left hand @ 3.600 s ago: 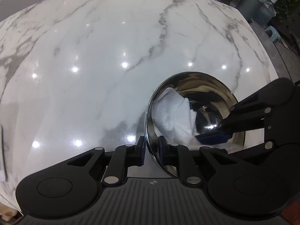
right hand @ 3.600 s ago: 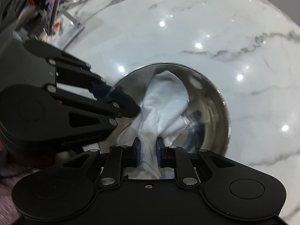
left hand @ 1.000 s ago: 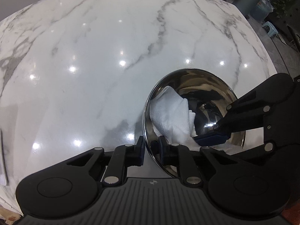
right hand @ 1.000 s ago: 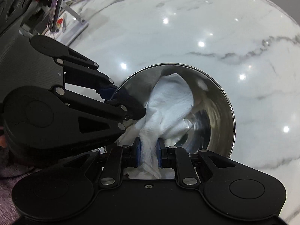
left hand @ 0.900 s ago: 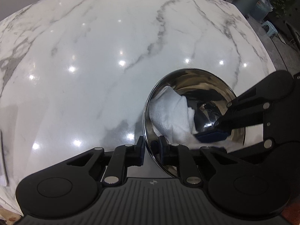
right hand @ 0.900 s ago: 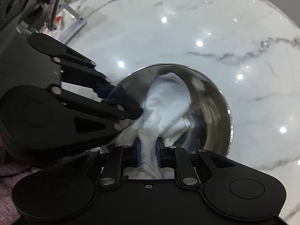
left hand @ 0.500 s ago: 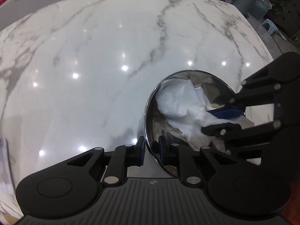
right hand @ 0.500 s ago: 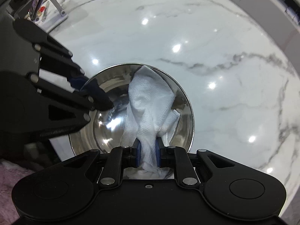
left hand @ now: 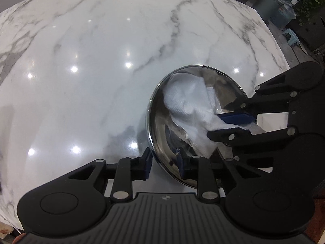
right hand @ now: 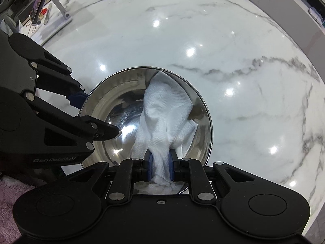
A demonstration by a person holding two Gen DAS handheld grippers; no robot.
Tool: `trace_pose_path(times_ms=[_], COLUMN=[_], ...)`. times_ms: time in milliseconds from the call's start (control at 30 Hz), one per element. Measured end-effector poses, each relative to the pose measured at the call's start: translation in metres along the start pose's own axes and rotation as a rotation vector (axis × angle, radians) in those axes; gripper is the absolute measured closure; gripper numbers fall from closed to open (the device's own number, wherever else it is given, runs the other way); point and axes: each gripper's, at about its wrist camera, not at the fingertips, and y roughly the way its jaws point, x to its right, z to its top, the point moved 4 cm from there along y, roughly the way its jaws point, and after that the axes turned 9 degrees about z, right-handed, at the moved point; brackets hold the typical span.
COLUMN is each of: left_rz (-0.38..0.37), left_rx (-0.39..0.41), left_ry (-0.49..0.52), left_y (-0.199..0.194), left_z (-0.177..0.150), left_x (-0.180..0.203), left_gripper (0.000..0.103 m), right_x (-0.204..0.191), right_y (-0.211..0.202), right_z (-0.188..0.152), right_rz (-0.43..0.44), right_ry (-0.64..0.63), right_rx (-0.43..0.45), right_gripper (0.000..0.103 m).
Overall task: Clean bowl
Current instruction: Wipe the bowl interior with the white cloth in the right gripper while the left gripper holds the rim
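Bowl: the steel bowl (left hand: 195, 122) sat on the marble counter (left hand: 91, 71) at right of centre in the left wrist view, and at lower centre in the right wrist view (right hand: 113, 109); its polished inside faced up, so a wipe could reach it from above.
Cloth: the white paper towel (right hand: 164, 109) draped from the far wall of the bowl down to its near side, a loose fold spread against the metal, probably so more surface got rubbed in one pass.
Right gripper: the right gripper (right hand: 160, 162) stood pressed together on the towel's bunched near end, blue pads biting both sides; the tight pinch looked meant to keep the towel from slipping while dragged. In the left wrist view it (left hand: 231, 124) entered from the right edge, over the bowl.
Left gripper: the left gripper (left hand: 164, 162) straddled the bowl's near rim at lower centre, one finger outside, one inside; its jaws were opening, and a visible gap showed beside the rim, so the steadying hold seemed to be letting go.
Judgement: wiping looked about finished, the towel likely due to be lifted out.
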Motion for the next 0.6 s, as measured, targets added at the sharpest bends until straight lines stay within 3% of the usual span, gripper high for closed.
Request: trace_pose_path(times_ms=[233,367,600], left_rz=[0.041,0.051,0.058], left_rx=[0.015,0.016,0.020], left_ry=[0.008,0.013,0.018], left_y=[0.0007,0.0011,0.0010], left_z=[0.0043,0.0057,0.0076], left_x=[0.0027,0.0038,0.0076], left_gripper=[0.089,0.090,0.090], right_x=[0.0084,0.0067,0.0074], right_y=[0.0055,0.0066,0.0070], right_z=[0.0017,0.0040,0.0038], right_rz=[0.115,0.248,0.230], right_ry=[0.061,0.127,0.110], right_rx=[-0.010,-0.003,-0.033], right_gripper=[0.088,0.088,0.089])
